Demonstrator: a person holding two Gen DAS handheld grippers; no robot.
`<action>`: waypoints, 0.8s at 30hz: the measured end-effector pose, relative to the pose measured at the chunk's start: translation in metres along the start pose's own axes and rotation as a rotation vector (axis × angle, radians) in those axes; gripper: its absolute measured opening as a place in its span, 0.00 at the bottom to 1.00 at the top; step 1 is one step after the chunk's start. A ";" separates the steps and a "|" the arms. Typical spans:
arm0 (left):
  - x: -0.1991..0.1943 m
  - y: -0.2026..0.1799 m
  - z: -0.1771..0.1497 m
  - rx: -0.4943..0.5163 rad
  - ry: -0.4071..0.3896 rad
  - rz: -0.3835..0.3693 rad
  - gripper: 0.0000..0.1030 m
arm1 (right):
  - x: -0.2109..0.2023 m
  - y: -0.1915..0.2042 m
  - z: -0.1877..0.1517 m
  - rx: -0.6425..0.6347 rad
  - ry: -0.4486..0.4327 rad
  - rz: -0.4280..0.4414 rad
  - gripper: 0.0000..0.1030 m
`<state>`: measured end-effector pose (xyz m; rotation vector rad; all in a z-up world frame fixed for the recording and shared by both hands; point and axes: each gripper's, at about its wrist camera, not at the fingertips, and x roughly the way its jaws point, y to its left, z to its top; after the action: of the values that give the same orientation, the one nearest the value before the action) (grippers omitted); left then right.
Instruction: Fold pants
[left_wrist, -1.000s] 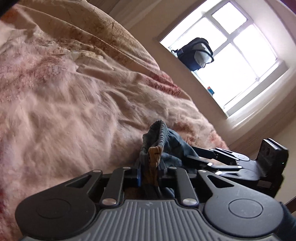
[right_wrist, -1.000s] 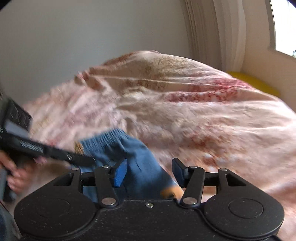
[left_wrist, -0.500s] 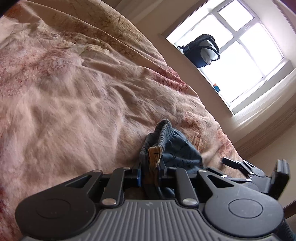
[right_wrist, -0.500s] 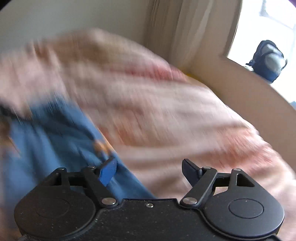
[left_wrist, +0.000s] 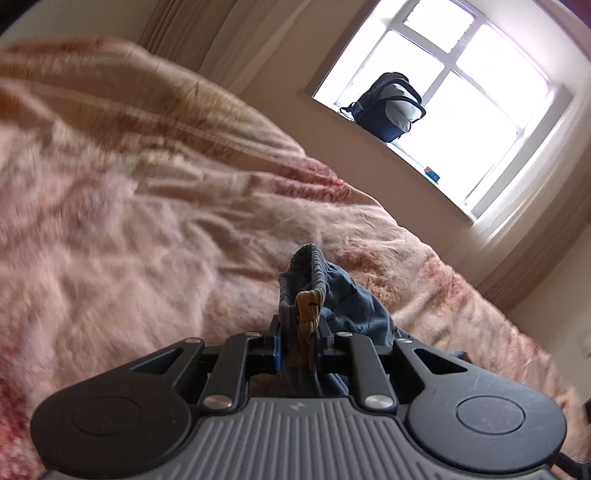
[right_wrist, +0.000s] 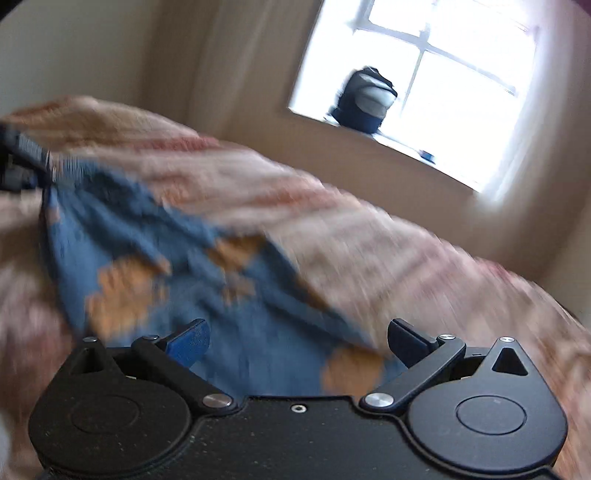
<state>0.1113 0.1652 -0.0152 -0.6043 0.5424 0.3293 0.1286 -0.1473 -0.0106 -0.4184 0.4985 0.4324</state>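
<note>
In the left wrist view, the left tool (left_wrist: 298, 334) is clamped tight on the gathered elastic waistband of the blue cotton pants with orange patches (left_wrist: 334, 295), its two blue-padded fingers (left_wrist: 275, 341) pressed against the bunched fabric with a tan tag pinched between them. The waistband stands up in a ruffled arc above the fingers, and the rest of the pants trails off to the right and down past the tool's body, lying on the wrinkled pink floral bedspread (left_wrist: 147, 229). Beyond the bed, a dark blue backpack (left_wrist: 388, 107) sits on the sill of a bright white-framed window (left_wrist: 480, 92). In the right wrist view, heavily blurred, the right tool (right_wrist: 297, 336) is spread wide with nothing between its fingers, and the pants (right_wrist: 155, 240) lie spread on the bedspread (right_wrist: 388, 236) directly ahead of and under it. Their long axis runs from upper left, where the left tool (right_wrist: 44, 166) grips the waistband at the frame edge, down toward the lower right, passing between the open fingers. The backpack (right_wrist: 365, 103) and window (right_wrist: 443, 74) show behind.
</note>
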 end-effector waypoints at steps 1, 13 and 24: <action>-0.004 -0.008 0.000 0.036 -0.011 0.017 0.17 | -0.004 0.004 -0.008 -0.020 -0.002 -0.022 0.99; -0.031 -0.048 -0.001 0.138 -0.085 0.053 0.17 | -0.013 0.019 -0.025 -0.074 -0.067 -0.097 0.99; -0.038 -0.081 -0.005 0.242 -0.119 0.066 0.17 | -0.011 -0.010 -0.027 0.110 -0.048 -0.078 0.99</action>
<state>0.1145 0.0939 0.0397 -0.3312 0.4792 0.3533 0.1152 -0.1720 -0.0229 -0.3198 0.4552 0.3378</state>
